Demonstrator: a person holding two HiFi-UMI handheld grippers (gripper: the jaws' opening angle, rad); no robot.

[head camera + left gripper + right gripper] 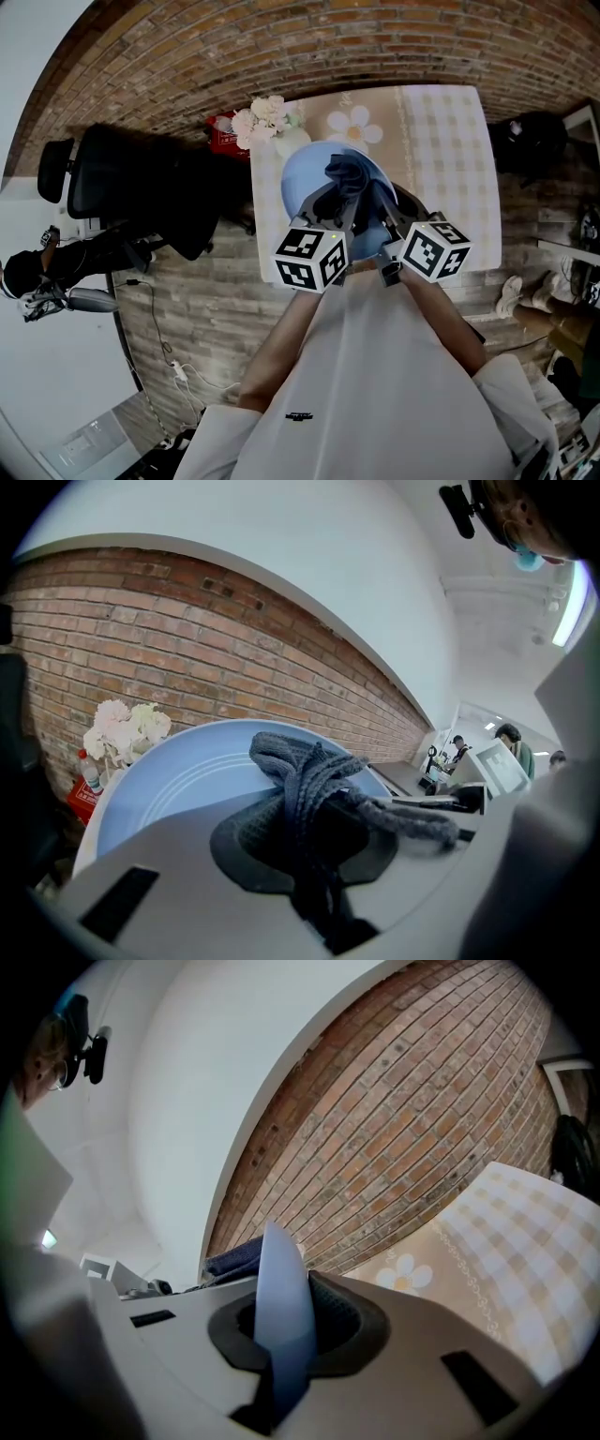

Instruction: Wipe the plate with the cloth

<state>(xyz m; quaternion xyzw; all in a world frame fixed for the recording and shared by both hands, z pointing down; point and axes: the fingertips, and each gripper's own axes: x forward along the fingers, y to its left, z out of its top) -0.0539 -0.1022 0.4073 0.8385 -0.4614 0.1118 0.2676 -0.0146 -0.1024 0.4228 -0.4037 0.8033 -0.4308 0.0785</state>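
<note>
Hiding plate [298,195] centre, bunched cloth [348,176]

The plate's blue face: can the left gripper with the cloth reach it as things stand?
Probably yes. The left gripper is shut on the cloth, which seems to lie against the face of the plate; the right gripper clamps only the rim, so nothing seems to block it.

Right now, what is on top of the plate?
The dark cloth, clamped in the left gripper, lies bunched against the face of the blue plate. The surface beneath the cloth is hidden.
</note>
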